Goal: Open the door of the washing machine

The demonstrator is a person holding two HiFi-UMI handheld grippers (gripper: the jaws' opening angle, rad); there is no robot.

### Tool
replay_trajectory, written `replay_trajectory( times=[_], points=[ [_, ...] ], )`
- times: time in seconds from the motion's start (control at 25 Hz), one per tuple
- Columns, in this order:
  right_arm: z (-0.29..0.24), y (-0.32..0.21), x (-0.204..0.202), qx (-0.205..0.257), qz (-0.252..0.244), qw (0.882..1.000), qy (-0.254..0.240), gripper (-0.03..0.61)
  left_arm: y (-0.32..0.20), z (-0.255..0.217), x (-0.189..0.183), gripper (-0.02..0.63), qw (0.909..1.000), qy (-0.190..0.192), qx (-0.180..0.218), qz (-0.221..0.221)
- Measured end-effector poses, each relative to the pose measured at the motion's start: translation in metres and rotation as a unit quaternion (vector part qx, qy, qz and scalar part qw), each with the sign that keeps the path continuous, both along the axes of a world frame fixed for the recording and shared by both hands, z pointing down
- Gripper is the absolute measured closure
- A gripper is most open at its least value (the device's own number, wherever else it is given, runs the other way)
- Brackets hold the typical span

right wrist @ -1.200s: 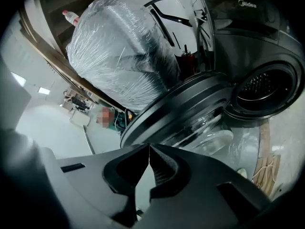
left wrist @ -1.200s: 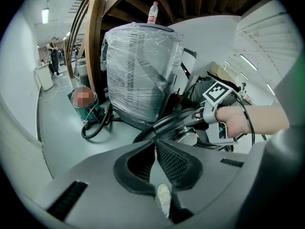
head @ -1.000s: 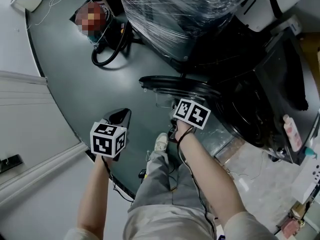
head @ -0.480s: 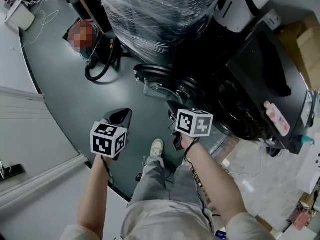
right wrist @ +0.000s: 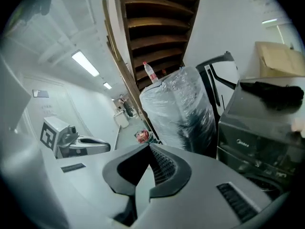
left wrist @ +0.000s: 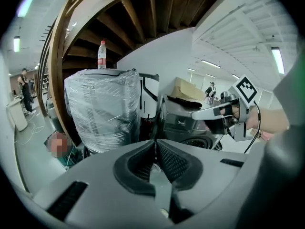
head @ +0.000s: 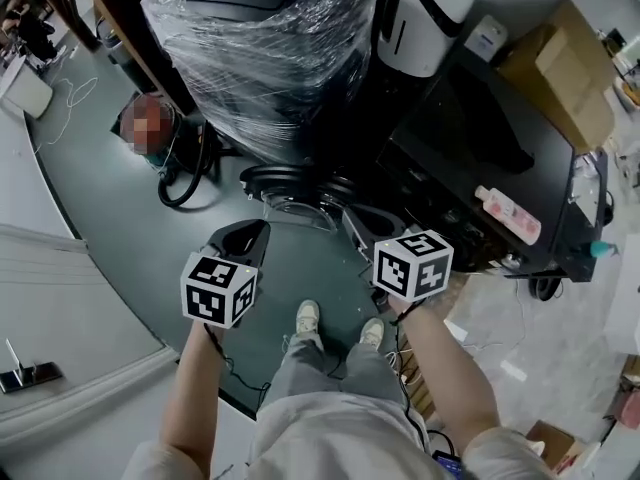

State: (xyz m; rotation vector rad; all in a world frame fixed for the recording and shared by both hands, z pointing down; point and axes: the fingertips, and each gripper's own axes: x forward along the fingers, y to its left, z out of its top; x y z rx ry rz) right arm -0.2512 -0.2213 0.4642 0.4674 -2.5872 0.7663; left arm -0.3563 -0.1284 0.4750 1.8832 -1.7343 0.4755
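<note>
The black washing machine [head: 470,143] stands at the right, and its round door [head: 292,183] hangs swung out over the floor. Both grippers are held up in front of it, apart from the door. My left gripper [head: 245,234] is shut with nothing between its pads [left wrist: 155,144]. My right gripper [head: 365,225] hovers near the machine's front, also shut and empty [right wrist: 150,150]. In the left gripper view the right gripper [left wrist: 217,111] shows before the machine's front [left wrist: 188,128]. The right gripper view shows the left gripper [right wrist: 78,146] and the machine [right wrist: 257,142].
A plastic-wrapped appliance [head: 265,63] stands left of the machine, with a bottle [left wrist: 101,54] on top. A cardboard box [head: 560,73] and a pink bottle [head: 508,214] lie on the machine. A black hose [head: 185,183] coils on the floor. The person's feet [head: 308,318] are below.
Both grippers have risen, and the right one has drawn back from the open door. The door and machine now sit further from the grippers. Both jaws stayed shut.
</note>
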Motion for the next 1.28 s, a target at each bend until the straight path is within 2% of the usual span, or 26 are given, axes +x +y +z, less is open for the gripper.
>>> replay_trajectory(
  times=[0.32, 0.64, 0.8, 1.0, 1.16, 1.28],
  points=[
    [-0.107, -0.004, 0.070, 0.107, 0.023, 0.993, -0.034, 0.552, -0.030, -0.076, 0.057, 0.584, 0.9974, -0.010, 0.059, 0.040],
    [-0.192, 0.005, 0.145, 0.189, 0.048, 0.978, -0.074, 0.552, -0.044, -0.154, 0.123, 0.584, 0.9871, -0.024, 0.132, 0.086],
    [-0.233, 0.016, 0.186, 0.236, 0.069, 0.965, -0.091, 0.552, -0.041, -0.207, 0.157, 0.584, 0.9747, -0.041, 0.191, 0.109],
    [-0.271, 0.028, 0.240, 0.300, 0.098, 0.945, -0.085, 0.552, -0.040, -0.257, 0.203, 0.584, 0.9556, -0.049, 0.254, 0.140],
    [-0.294, 0.038, 0.277, 0.325, 0.126, 0.933, -0.090, 0.552, -0.039, -0.283, 0.234, 0.584, 0.9362, -0.080, 0.300, 0.164],
    [-0.308, 0.045, 0.301, 0.345, 0.145, 0.923, -0.089, 0.552, -0.037, -0.297, 0.258, 0.584, 0.9248, -0.080, 0.323, 0.185]
  ],
)
